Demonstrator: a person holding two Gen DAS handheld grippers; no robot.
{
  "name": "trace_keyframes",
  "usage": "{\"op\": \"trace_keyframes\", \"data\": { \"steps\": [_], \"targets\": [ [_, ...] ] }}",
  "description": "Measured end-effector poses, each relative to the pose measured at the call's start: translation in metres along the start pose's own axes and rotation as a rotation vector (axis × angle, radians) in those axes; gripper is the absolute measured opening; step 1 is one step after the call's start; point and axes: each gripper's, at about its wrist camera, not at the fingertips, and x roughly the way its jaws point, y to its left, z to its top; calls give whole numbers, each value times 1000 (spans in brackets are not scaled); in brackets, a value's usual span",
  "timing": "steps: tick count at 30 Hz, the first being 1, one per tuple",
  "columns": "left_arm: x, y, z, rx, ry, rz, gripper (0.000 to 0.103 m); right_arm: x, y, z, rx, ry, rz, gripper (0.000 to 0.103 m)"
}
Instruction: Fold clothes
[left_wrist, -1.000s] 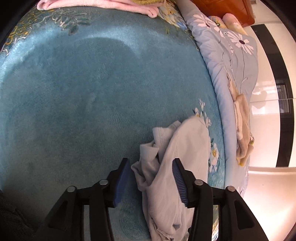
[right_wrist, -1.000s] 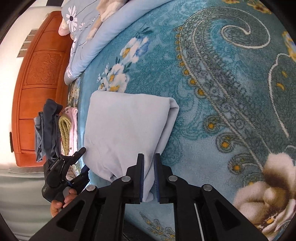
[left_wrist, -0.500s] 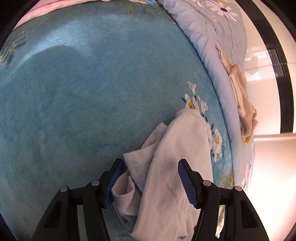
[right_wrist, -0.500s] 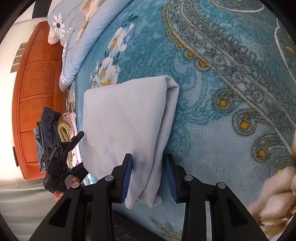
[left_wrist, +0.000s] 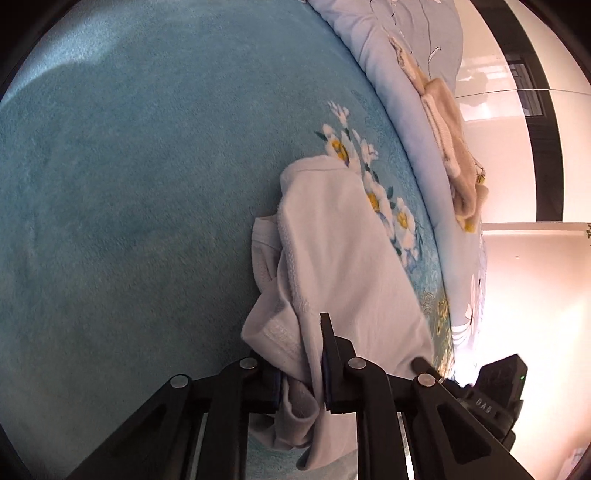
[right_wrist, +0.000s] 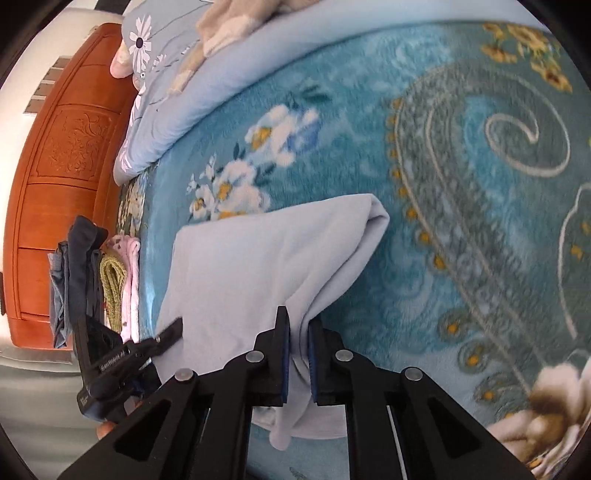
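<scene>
Left gripper (left_wrist: 301, 369) is clamped on a bunched hem of the pale grey shirt (left_wrist: 343, 266), low centre of the left wrist frame. Right gripper (right_wrist: 297, 354) is clamped on the opposite end of the same shirt (right_wrist: 258, 266), low centre of the right wrist frame.

Shirt lies folded on the teal blanket (left_wrist: 129, 184). In the left view it runs from bottom centre up to mid-frame; its upper corner touches a white-and-yellow flower print. In the right view its folded edge ends at a rounded corner right of centre, and its far edge sits just below another flower print.

Open room: the whole left half of the left frame is bare teal blanket. In the right frame, patterned blanket fills the right half, with grey swirls and gold dots.

Edges: a light blue quilt (left_wrist: 406, 74) borders the blanket along the upper right of the left frame, with a beige garment (left_wrist: 454, 147) draped over its edge. In the right frame the quilt (right_wrist: 229, 66) runs across the top.

Room: orange wooden headboard (right_wrist: 62, 166) at far left of the right frame, with a stack of clothes (right_wrist: 96, 277) just beside the blanket. The left gripper (right_wrist: 122, 362) also shows at lower left there. Glossy cream wall at right of the left frame.
</scene>
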Motion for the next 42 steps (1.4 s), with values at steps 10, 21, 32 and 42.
{"op": "trace_keyframes", "data": {
  "steps": [10, 21, 32, 42],
  "targets": [
    [6, 1, 6, -28, -34, -18, 53, 13, 7, 2, -38, 41, -141, 9],
    [-13, -20, -1, 123, -103, -57, 14, 2, 24, 1, -28, 16, -161, 9],
    [-111, -13, -22, 71, -412, -320, 13, -41, 108, 9, -150, -60, 63, 8],
    [-271, 0, -40, 139, -755, -334, 13, -64, 256, 15, -389, -47, 300, 8]
  ]
}}
